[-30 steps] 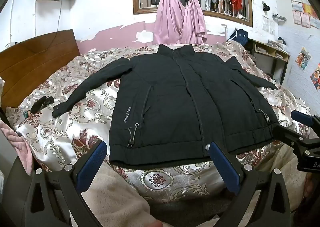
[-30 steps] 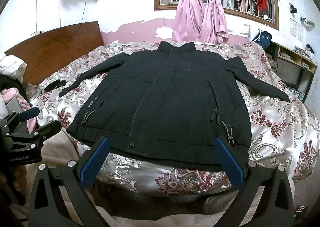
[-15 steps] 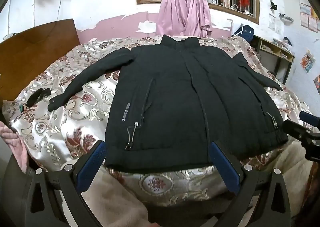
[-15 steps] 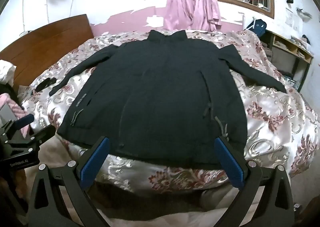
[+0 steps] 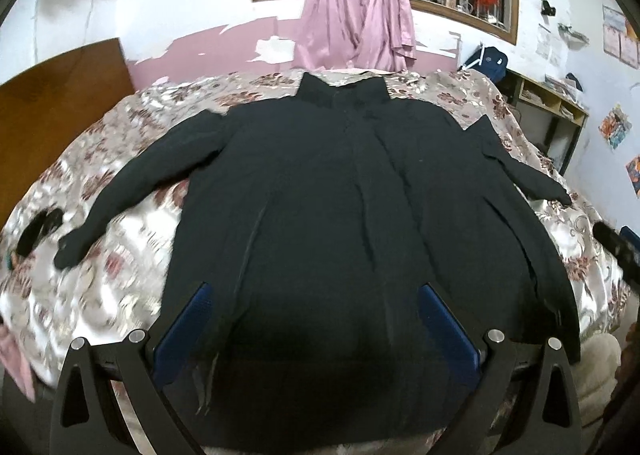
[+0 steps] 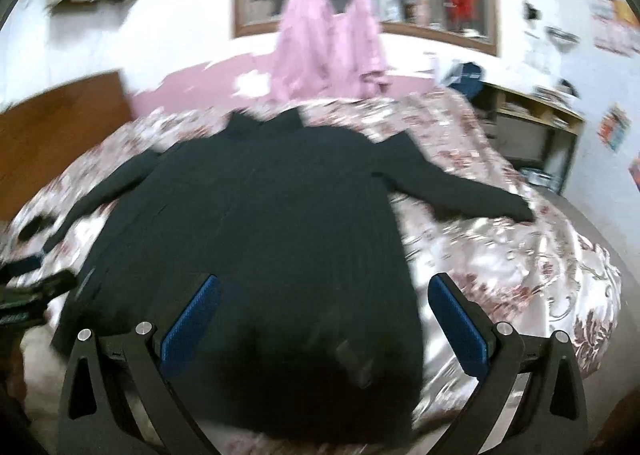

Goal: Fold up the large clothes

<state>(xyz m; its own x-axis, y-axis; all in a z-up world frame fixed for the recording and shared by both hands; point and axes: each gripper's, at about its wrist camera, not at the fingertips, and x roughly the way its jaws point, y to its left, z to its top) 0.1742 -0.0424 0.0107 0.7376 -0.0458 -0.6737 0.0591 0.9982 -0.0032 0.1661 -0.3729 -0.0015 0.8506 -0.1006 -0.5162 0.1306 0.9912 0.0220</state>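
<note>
**Black jacket, spread flat on bed, unfolded**

Item: black jacket (image 5: 320, 215), lying front-up on the floral bedspread (image 5: 120, 275), collar toward the pink curtains (image 5: 352, 15), both sleeves angled outward. One sleeve (image 6: 460, 187) reaches well out from the jacket body; the other sleeve (image 5: 132, 191) ends near a dark object (image 5: 36, 231) that I cannot identify.

Tools: left tongs (image 5: 316, 327) spread wide over the jacket's hem, pinching nothing. Right tongs (image 6: 324, 315) also spread wide, empty, above the hem's other side.

Status: no fold made yet, judging by the flat layout.

Risks: the right wrist view is blurred, so aim may be off. The padded hem looks thick; a shallow bite could slip. The satin bedspread could get pinched along with the jacket and drag.
</note>
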